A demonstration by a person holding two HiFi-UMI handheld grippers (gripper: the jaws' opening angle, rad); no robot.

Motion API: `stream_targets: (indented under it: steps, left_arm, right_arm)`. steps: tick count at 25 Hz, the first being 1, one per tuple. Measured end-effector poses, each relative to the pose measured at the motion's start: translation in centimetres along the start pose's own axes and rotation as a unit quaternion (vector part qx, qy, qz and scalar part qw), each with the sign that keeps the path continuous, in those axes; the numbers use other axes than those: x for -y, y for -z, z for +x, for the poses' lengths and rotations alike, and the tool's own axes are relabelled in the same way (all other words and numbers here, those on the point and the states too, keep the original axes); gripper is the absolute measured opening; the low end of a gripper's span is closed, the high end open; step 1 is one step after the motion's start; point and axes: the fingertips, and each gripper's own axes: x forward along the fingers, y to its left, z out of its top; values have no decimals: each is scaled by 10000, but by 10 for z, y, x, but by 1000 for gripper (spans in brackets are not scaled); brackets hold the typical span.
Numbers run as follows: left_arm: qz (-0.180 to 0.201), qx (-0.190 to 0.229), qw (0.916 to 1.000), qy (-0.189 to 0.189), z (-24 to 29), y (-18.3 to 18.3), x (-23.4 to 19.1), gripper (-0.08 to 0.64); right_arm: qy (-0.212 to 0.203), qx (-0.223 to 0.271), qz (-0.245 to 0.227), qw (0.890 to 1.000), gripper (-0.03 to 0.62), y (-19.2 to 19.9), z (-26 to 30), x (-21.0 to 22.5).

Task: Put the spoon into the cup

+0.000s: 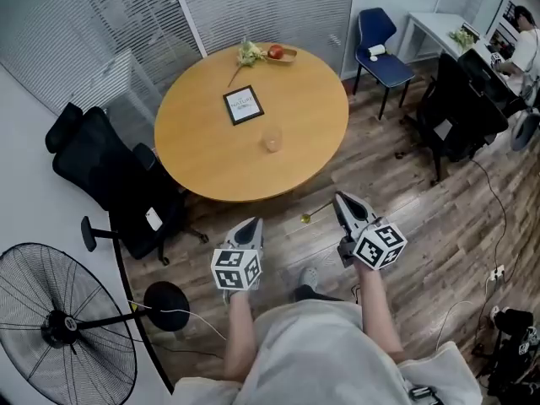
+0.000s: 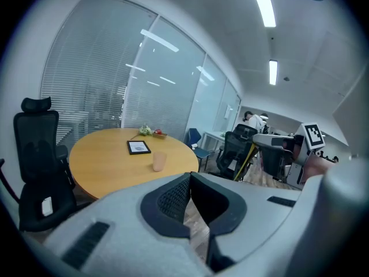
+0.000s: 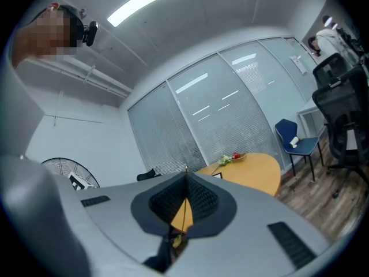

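Your right tongs (image 1: 341,199) pinch the spoon (image 1: 317,213) off the desk's (image 1: 202,142) near edge. Your left tongs (image 1: 251,225) are pressed together, empty. The cup (image 1: 272,141) stands mid-desk.

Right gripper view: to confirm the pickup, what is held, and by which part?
The spoon, pinched by its thin handle in the jaws of the right gripper; left gripper empty.

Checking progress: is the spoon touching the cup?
Apart. Head view: the spoon, in the right gripper, is over the floor, well short of the cup.
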Motion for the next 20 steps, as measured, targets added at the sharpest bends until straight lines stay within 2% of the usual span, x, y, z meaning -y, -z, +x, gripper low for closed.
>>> stream_targets:
  steps: [10,20]
  left_arm:
    - [82,-134,9998,-119,42,-2,11,9]
    - [-25,-275,9991,-325,40,9,2,9]
  right_arm:
    - [-127,-51,257,9996,-2,0,21,45]
    - [-73,-157,321,9993,-2,7,30,62]
